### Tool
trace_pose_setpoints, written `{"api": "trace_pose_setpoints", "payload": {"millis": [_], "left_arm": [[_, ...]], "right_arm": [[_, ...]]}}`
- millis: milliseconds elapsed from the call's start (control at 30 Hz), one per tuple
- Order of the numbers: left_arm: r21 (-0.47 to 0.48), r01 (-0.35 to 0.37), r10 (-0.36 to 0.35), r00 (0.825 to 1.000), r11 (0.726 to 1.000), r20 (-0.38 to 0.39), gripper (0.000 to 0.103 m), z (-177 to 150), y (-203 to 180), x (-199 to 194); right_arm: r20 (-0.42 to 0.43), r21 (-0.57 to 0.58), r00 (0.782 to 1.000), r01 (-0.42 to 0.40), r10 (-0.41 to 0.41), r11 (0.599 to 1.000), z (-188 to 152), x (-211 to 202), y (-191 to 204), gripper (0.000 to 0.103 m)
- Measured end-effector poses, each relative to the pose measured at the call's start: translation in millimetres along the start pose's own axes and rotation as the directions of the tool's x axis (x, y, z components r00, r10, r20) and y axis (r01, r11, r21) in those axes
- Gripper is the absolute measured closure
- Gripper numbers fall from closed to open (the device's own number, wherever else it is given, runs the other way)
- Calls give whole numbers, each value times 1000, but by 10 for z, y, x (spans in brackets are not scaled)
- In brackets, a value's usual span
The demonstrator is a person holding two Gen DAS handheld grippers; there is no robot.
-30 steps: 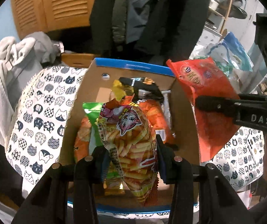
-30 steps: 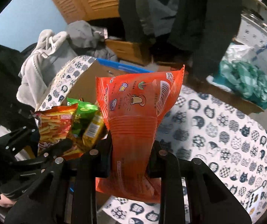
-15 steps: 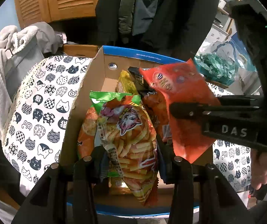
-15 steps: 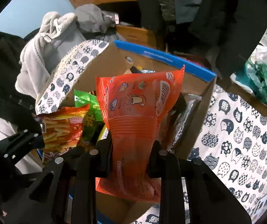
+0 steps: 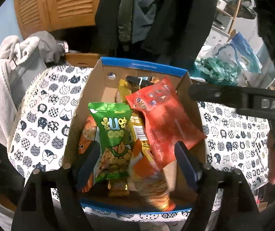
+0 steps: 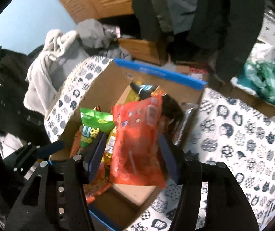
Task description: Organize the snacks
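A cardboard box with a blue rim (image 5: 143,67) (image 6: 158,73) sits on the cat-print cloth and holds several snack bags. My left gripper (image 5: 137,163) is open above the box's near end; the fries bag (image 5: 152,184), blurred, lies below it beside a green bag (image 5: 114,134). My right gripper (image 6: 133,157) is open over the box; the orange-red bag (image 6: 137,144) (image 5: 162,123) is between its fingers, blurred, dropping free onto the other snacks. The right gripper's body (image 5: 252,102) shows at the right of the left wrist view.
The cat-print cloth (image 5: 47,119) (image 6: 243,138) covers the table around the box. Grey clothes (image 5: 12,61) lie at the left. Dark coats (image 5: 156,19) hang behind. A green plastic bag (image 5: 216,71) and a blue-white bag (image 5: 239,55) sit at the back right.
Both grippers opened. The fries bag dropped from my left gripper into the box. The orange-red bag left my right gripper and is falling into the box.
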State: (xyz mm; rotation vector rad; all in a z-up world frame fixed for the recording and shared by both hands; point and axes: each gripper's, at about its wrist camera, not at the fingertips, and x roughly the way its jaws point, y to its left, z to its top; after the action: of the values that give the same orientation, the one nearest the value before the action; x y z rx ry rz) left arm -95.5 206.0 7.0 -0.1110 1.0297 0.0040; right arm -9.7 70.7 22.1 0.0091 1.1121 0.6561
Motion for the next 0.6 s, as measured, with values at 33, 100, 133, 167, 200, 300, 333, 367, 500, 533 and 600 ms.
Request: {"api": "trace_pose_setpoints", "payload": {"millis": [33, 100, 133, 167, 200, 300, 333, 367, 500, 533, 600], "left_arm": [[4, 1, -1, 1000, 1000, 3, 22, -1, -17, -28], [11, 6, -6, 1000, 1000, 5, 22, -4, -65, -95], [16, 10, -10, 1000, 1000, 7, 22, -6, -87, -127], [23, 11, -12, 1000, 1000, 13, 22, -9, -115, -171], [31, 9, -9, 1000, 999, 18, 21, -11, -142, -206], [58, -8, 6, 999, 998, 45, 16, -18, -225, -320], [64, -11, 8, 999, 998, 53, 16, -21, -253, -359], [68, -10, 6, 998, 998, 58, 16, -23, -270, -387], [83, -4, -3, 997, 997, 78, 16, -47, -361, -505], [90, -3, -4, 997, 996, 83, 16, -55, -386, -529], [113, -13, 2, 995, 994, 98, 14, -72, -459, -563]], "right_arm": [[14, -2, 1000, 14, -14, 1000, -15, -78, -7, 34], [47, -7, 998, 42, -41, 999, -61, -255, -16, 30], [61, -9, 997, 51, -50, 999, -81, -331, -23, 28], [77, -11, 995, 61, -60, 998, -107, -415, -26, 26], [93, -10, 993, 74, -72, 997, -142, -507, -40, 24], [146, -12, 985, 99, -96, 995, -260, -773, -88, 24], [161, -11, 981, 108, -105, 994, -301, -853, -104, 24], [170, -10, 979, 114, -110, 993, -332, -917, -119, 24], [206, -2, 970, 134, -131, 991, -500, -1179, -203, 24], [214, -1, 967, 142, -139, 990, -537, -1233, -224, 24], [233, 2, 961, 154, -150, 988, -610, -1347, -263, 24]]}}
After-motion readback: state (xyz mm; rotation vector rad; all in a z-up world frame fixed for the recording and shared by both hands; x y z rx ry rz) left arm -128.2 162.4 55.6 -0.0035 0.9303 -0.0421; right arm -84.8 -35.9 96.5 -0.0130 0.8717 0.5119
